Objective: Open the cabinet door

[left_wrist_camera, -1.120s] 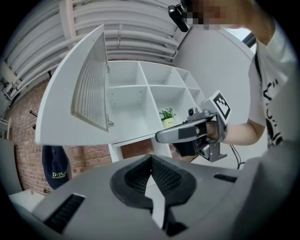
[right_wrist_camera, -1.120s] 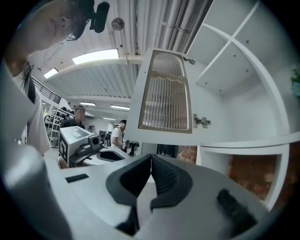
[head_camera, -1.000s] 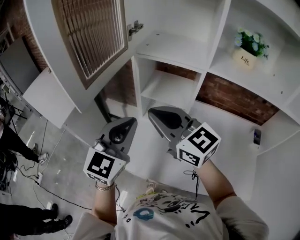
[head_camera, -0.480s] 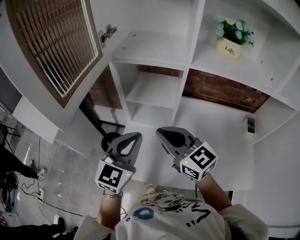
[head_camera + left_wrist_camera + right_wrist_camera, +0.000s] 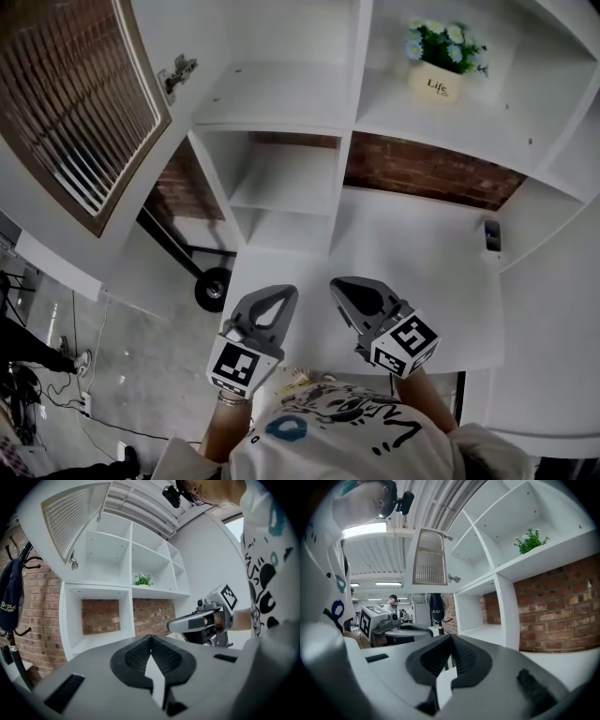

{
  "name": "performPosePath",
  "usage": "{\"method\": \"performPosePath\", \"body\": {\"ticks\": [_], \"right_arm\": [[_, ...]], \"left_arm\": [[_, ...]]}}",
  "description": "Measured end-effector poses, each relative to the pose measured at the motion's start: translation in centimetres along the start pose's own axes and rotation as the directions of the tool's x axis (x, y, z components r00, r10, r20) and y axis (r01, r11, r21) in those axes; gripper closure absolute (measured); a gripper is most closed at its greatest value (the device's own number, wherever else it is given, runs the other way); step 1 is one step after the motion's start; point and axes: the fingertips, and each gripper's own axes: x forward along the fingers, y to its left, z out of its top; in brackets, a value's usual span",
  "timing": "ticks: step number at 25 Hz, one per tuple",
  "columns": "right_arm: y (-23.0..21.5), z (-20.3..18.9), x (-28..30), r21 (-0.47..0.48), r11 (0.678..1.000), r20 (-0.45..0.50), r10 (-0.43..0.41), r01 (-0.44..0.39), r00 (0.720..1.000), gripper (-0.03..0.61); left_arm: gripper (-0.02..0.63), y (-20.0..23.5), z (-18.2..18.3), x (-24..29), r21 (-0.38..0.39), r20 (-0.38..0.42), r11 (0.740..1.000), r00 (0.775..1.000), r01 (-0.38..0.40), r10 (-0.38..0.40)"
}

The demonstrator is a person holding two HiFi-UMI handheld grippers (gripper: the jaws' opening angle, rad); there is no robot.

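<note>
Cabinet door (image 5: pixel 84 103) looks fully open, up & left of the jaws; w/ left gripper (image 5: pixel 278 293) & right gripper (image 5: pixel 347 284) both pressed together, empty, just rest clear of shelves (image 5: pixel 281 94).

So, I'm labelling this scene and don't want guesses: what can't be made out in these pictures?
Cabinet door, head view: its left part is cut off by the picture's edge.
Small dark object at far right, head view: too small to identify.
Cap, left gripper view: cut by the dark rim of the picture, so its print is partly lost.
</note>
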Motion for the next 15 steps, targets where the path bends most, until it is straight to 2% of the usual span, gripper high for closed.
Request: {"method": "performPosePath", "body": {"ticks": [5, 10, 15], "right_arm": [[-1.0, -2.1, -2.4, 0.081, 0.995, -0.021, -0.052, 0.054, 0.998, 0.551], [-1.4, -3.9, -4.3, 0.117, 0.989, -0.054, -0.088, 0.094, 0.995, 0.551], [-1.7, -5.2, -5.7, 0.144, 0.981, -0.079, -0.117, 0.127, 0.99, 0.552]], "left_arm": [[0.6, -1.7, -1.1, 0.9, -0.075, -0.006, 0.996, 0.999, 0.053, -0.054], [0.6, -3.0, -2.0, 1.8, -0.103, -0.01, 0.99, 0.995, 0.095, -0.097], [0.6, -3.6, -3.1, 2.2, -0.124, -0.015, 0.988, 0.995, 0.097, -0.1]]}}
